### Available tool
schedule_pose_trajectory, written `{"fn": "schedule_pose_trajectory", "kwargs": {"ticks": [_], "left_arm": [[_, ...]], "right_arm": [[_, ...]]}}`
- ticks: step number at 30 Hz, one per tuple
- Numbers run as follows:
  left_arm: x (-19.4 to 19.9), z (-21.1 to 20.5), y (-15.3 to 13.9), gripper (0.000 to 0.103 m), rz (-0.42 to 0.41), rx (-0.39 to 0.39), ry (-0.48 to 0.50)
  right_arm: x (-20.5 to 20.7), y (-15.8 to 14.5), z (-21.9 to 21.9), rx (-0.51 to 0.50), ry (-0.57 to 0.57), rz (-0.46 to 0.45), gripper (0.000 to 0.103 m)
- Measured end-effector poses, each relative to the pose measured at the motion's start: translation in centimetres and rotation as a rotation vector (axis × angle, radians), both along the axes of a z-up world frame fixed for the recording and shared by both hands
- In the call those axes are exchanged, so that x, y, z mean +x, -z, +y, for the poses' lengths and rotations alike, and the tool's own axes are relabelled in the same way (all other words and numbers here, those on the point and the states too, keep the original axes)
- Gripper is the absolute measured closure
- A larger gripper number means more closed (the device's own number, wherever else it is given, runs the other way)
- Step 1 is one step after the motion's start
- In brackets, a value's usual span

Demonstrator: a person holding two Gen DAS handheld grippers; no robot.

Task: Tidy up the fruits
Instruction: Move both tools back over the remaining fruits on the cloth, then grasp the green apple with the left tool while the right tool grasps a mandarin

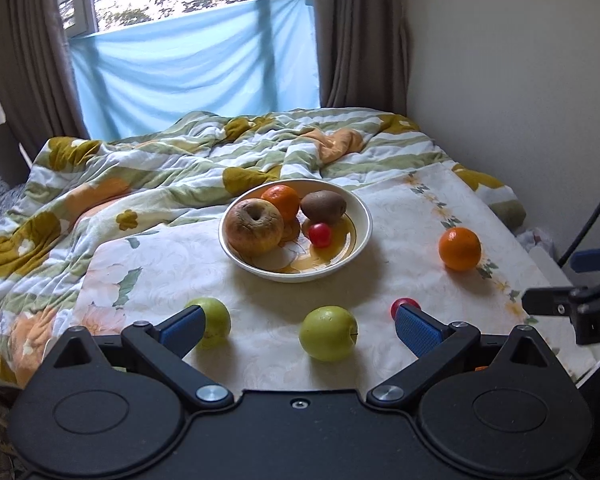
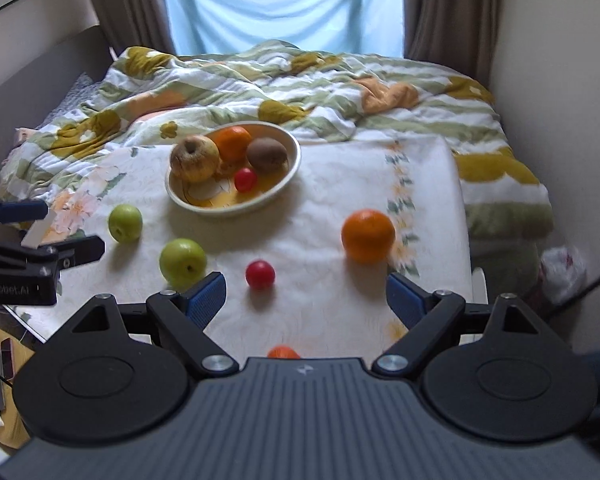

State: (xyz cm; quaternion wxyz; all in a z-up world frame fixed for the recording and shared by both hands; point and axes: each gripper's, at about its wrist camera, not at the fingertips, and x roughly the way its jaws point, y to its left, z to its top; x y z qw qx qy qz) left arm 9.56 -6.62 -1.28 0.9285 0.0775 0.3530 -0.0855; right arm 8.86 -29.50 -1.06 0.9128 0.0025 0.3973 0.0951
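A white bowl (image 1: 362, 216) (image 2: 294, 152) on a floral cloth holds a wrinkled apple (image 1: 254, 227), an orange (image 1: 282, 199), a kiwi (image 1: 324, 206) and a small red fruit (image 1: 320, 235). Loose on the cloth lie two green apples (image 1: 328, 334) (image 1: 216, 320), a small red fruit (image 1: 405, 305) (image 2: 260, 275) and an orange (image 1: 459, 249) (image 2: 368, 235). My left gripper (image 1: 300, 330) is open, its fingers either side of the nearer green apple, apart from it. My right gripper (image 2: 306, 300) is open above the cloth, near the red fruit. Another orange (image 2: 283, 353) peeks out below it.
A rumpled striped quilt (image 1: 180, 160) covers the bed behind the cloth. A wall (image 1: 520, 80) stands at the right, a window with blue cloth (image 1: 196, 64) at the back. A white plastic bag (image 2: 564, 272) lies beside the bed at the right.
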Motion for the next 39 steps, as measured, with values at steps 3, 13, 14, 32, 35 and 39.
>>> {"fn": "schedule_pose_trajectory", "kwargs": {"ticks": [3,13,14,32,35,39], "left_arm": [[0.8,0.0,1.2,0.001,0.027,0.007,0.034],[4.2,0.3,5.5,0.011,0.115,0.031,0.157],[4.7,0.4,5.9,0.013,0.132,0.025,0.168],[9.0,-0.9,10.1,0.043,0.269,-0.024,0.266],[8.8,-1.2,10.1,0.043,0.262,-0.008,0.271],[8.8,-0.9,10.0,0.043,0.269,-0.015,0.275]], "right_arm": [[-1.3,1.6,0.6,-0.031,0.05,0.01,0.002],[-3.4,6.3,3.5,0.013,0.211,0.093,0.013],[-3.4,6.7,3.7,0.017,0.224,0.097,0.014],[-0.9,10.4,4.9,0.067,0.47,0.158,0.032],[-0.7,10.6,4.8,0.073,0.479,0.165,0.035],[-0.4,10.6,4.9,0.079,0.468,0.169,0.04]]}}
